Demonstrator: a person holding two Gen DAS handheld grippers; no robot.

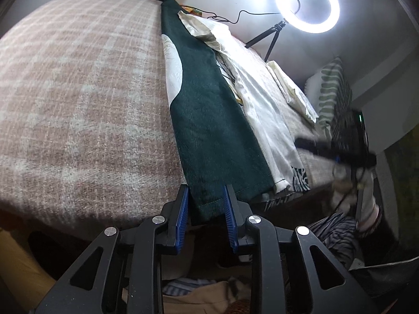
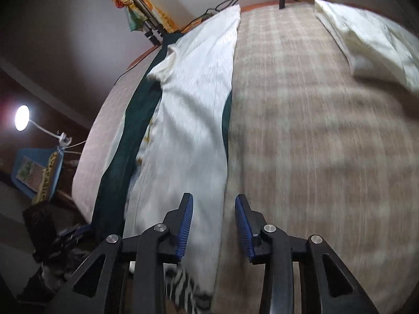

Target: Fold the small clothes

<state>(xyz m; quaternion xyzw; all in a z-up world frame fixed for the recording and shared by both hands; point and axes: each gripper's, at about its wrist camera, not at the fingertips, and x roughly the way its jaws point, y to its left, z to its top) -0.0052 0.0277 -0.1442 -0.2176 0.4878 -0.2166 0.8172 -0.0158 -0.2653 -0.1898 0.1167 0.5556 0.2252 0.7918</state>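
A long dark green woven garment (image 1: 209,120) lies stretched lengthwise on the bed, running from the near edge to the far one, with a pale cream panel showing along its left side. Its near hem hangs slightly over the bed's near edge and sits between the blue-padded fingers of the left gripper (image 1: 205,209); the fingers stand apart on either side of the hem corner, and I cannot tell whether the pads touch the cloth. Just to the right of the green piece, partly overlapping it, lies a white satin-like garment (image 2: 193,120), also drawn out long. The right gripper (image 2: 213,225) hovers at this white garment's near end with its fingers spread, the left pad over the cloth and the right pad over bare blanket; the view is blurred.

Further right on the bed rests a folded cream cloth (image 1: 293,89), which looks like a finished piece set aside. A black-and-white zebra-patterned fabric (image 2: 188,287) peeks from under the white garment at the near edge. All of this lies on a pink and beige checked blanket (image 1: 78,91).

Judging by this, one item appears folded, while the green and white garments are only laid out, with no folds made yet. A glowing ring light on a tripod (image 1: 306,2) stands at the far right.
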